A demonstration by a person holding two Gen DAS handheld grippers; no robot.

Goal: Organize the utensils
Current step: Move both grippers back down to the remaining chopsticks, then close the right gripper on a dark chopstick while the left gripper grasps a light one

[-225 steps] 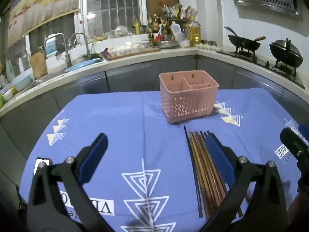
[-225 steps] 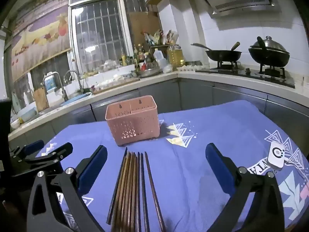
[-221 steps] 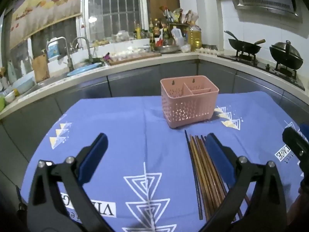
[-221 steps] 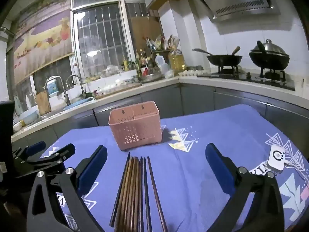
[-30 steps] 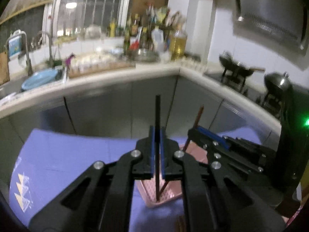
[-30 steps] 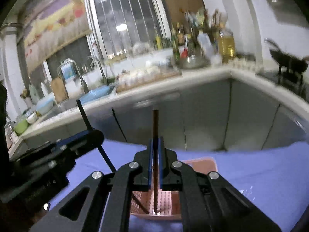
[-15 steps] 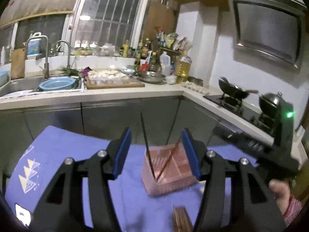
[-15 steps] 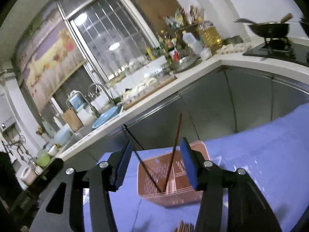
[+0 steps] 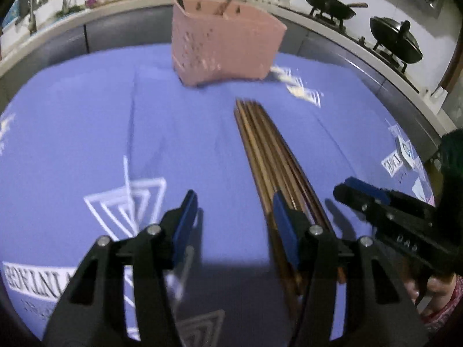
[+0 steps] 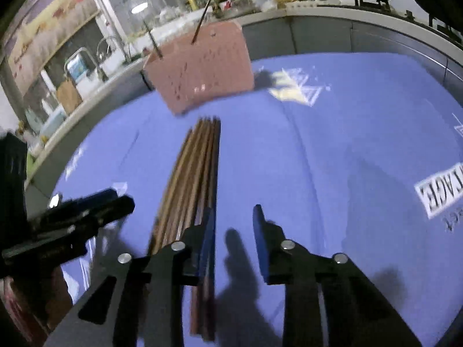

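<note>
Just short of the pink caddy, both tools hang low over the chopstick bundle

Two chopsticks already stand leaning in the caddy, which sits on the blue cloth of the tabletop – the rest lie side by side in a tight row, tips toward the caddy, likely so each can be pinched off an edge. The left tool is released, jaws spread and empty, its right pad over the bundle's left edge; the right tool is likewise unclenched and empty, its left pad at the bundle's right edge – each seems lined up to take the outermost stick on its own side. Both views are motion-blurred, so whether the pads touch wood cannot be told
</note>
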